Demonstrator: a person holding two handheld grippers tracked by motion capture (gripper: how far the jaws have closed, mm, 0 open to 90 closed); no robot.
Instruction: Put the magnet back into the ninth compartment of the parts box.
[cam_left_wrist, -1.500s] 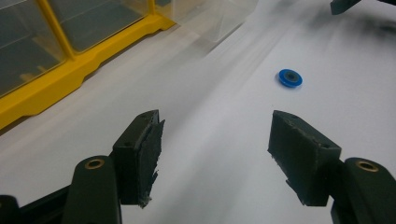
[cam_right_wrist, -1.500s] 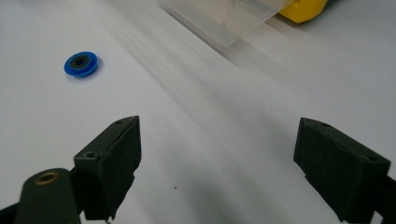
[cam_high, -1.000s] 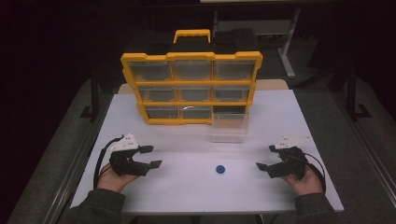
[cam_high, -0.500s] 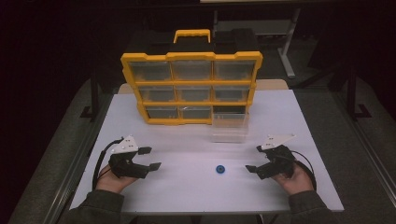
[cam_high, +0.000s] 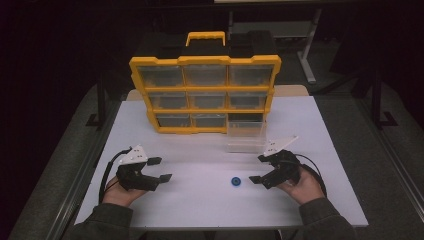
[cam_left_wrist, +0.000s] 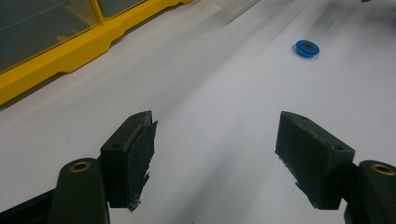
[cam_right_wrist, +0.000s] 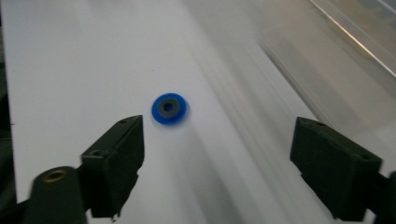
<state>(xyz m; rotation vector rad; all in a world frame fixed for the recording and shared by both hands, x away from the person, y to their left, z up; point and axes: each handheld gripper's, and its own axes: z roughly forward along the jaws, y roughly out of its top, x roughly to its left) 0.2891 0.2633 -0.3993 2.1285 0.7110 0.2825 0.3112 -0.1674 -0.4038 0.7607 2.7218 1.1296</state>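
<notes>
Right hand-held gripper (cam_high: 261, 169) spread wide at three o'clock of small blue plastic ring (cam_high: 235, 181) on white table (cam_high: 200, 200); left hand-held gripper (cam_high: 161, 169) wide too.

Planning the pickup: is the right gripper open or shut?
Open: the right gripper has its black jaws wide apart, nothing between them, small blue ring just ahead.

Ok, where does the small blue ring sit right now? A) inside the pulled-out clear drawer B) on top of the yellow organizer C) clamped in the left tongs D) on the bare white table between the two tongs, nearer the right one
D: the blue ring lies flat on the white table, untouched, closer to the open right tongs than to the open left tongs.
</notes>
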